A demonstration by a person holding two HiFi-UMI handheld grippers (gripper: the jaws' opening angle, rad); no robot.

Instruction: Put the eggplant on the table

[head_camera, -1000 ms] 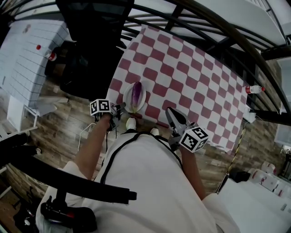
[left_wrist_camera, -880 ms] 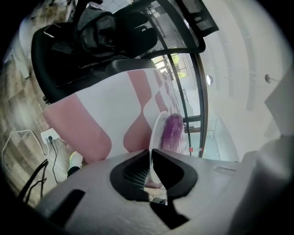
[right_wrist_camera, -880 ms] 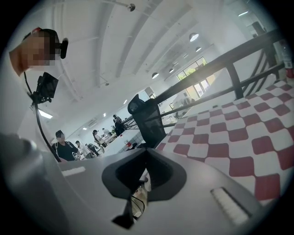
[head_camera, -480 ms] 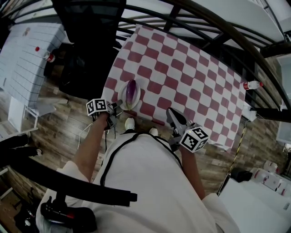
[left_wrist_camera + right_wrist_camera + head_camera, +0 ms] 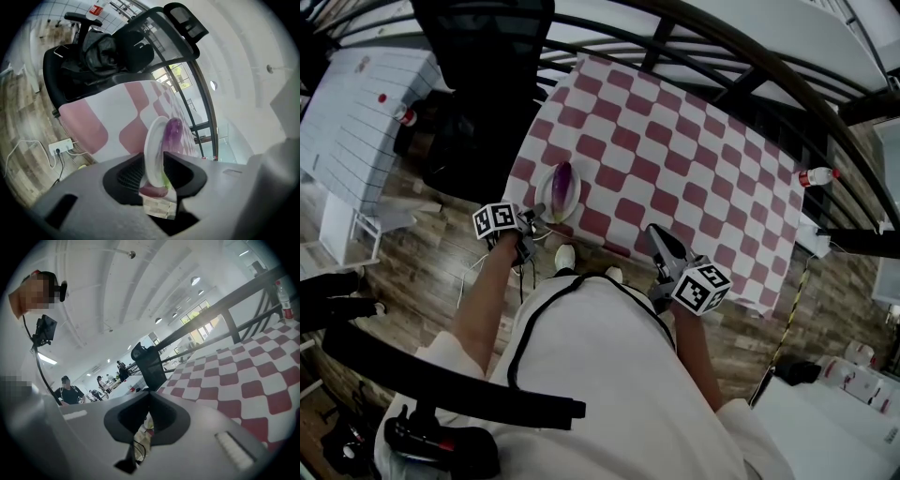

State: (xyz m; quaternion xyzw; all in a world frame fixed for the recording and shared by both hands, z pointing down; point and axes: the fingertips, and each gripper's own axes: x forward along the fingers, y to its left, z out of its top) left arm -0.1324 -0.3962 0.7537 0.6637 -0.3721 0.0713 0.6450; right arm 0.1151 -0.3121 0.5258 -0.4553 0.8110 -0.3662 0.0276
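The purple eggplant lies on a white plate at the near left edge of the red-and-white checked table. My left gripper is at the plate's near rim. In the left gripper view the plate stands edge-on between the jaws, with the eggplant on its right face. The left gripper has just been opening and stands open around the rim. My right gripper hovers at the table's near edge, to the right of the plate. It is shut and empty.
A black office chair stands off the table's left side. A bottle sits at the table's far right edge. Dark metal railings run behind the table. A power strip with cables lies on the wooden floor below.
The table and the plate with the eggplant have shifted left and up in the head view. The left gripper stays at the plate's near rim. The right gripper looks unchanged.
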